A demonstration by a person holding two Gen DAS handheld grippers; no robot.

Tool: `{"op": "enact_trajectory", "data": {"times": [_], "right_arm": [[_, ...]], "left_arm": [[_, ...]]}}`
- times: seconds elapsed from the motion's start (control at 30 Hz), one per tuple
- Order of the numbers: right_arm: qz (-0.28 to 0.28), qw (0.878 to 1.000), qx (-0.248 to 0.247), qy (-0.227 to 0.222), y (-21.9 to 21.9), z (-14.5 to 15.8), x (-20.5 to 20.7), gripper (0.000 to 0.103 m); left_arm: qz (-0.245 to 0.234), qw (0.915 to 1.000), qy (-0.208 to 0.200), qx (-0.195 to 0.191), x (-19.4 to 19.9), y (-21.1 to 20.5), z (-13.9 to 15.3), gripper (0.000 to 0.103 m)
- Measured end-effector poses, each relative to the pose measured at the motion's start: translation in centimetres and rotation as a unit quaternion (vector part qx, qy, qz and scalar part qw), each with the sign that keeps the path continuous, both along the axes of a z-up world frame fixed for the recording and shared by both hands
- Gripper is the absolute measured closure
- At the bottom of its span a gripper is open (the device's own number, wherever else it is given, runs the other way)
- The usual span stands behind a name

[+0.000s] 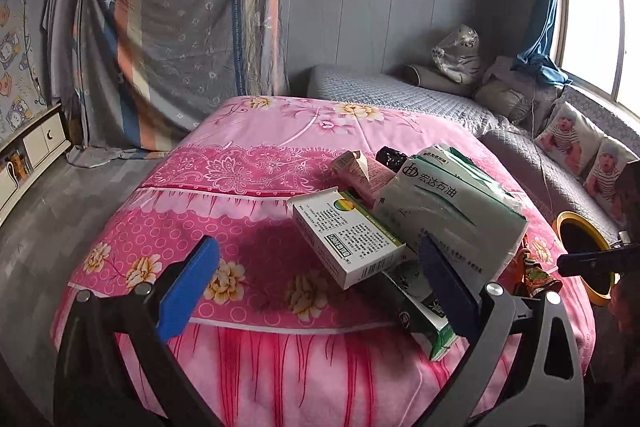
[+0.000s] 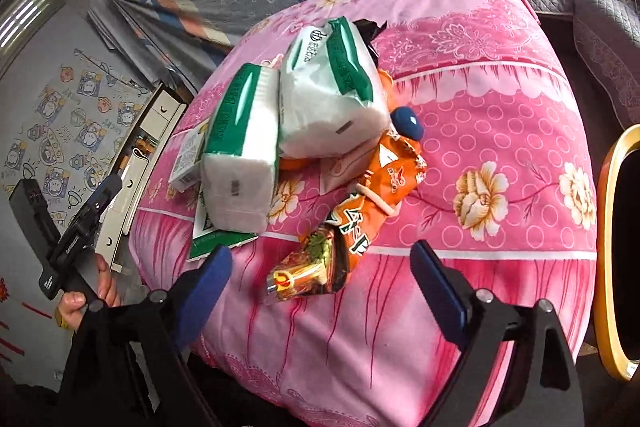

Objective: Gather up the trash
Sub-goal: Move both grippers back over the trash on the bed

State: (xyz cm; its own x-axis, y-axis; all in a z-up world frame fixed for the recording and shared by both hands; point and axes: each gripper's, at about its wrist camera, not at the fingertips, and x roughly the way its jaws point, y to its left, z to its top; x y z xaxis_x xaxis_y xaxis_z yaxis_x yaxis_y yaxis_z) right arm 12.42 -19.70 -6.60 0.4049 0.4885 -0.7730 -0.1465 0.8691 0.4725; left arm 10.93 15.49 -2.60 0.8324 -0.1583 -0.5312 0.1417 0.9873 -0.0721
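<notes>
The step in hand looks like the approach: both tools are over the litter and nothing has been lifted yet. The trash lies heaped on a surface draped in a pink floral cloth (image 2: 500,131): two green-and-white tissue packs (image 2: 328,87), an orange instant-noodle wrapper (image 2: 360,211), a white medicine box (image 1: 346,237) and a small pink carton (image 1: 362,173). The left hand-held gripper (image 1: 316,287) is released, its blue pads spread with nothing pressed between them, the medicine box just ahead. The right hand-held gripper (image 2: 320,291) is likewise released and empty, tilted down over the near end of the noodle wrapper. A yellow-rimmed bin (image 2: 612,247) stands just beside the surface on the right. The next move probably calls for lowering the right jaws around the wrapper's near end, closing on the crinkly film, then carrying it sideways to the bin.
</notes>
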Motion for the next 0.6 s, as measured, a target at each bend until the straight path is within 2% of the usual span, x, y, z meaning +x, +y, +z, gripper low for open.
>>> {"op": "enact_trajectory", "data": {"times": [0.23, 0.3, 0.37, 0.47, 0.6], "right_arm": [[0.001, 0.999, -0.029, 0.018, 1.6, -1.0, 0.9, 0.02], [-0.009, 0.999, -0.032, 0.005, 1.4, -0.5, 0.9, 0.02], [-0.006, 0.999, -0.031, -0.034, 1.0, 0.9, 0.5, 0.019], [0.041, 0.997, -0.004, -0.064, 1.6, 2.5, 0.1, 0.014], [0.082, 0.995, 0.008, -0.055, 3.9, 2.5, 1.8, 0.013]], "left_arm": [[-0.013, 0.9999, -0.002, 0.006, -1.0, -0.6, -0.2, 0.008], [-0.013, 0.9999, 0.006, -0.003, -0.9, -0.4, -0.4, 0.008], [-0.015, 0.9996, 0.015, -0.019, -0.9, -0.2, -0.6, 0.008], [-0.018, 0.9993, 0.018, -0.027, -1.1, 0.0, -0.7, 0.008], [-0.015, 0.9993, 0.018, -0.029, -0.9, -0.1, -0.8, 0.008]]}}
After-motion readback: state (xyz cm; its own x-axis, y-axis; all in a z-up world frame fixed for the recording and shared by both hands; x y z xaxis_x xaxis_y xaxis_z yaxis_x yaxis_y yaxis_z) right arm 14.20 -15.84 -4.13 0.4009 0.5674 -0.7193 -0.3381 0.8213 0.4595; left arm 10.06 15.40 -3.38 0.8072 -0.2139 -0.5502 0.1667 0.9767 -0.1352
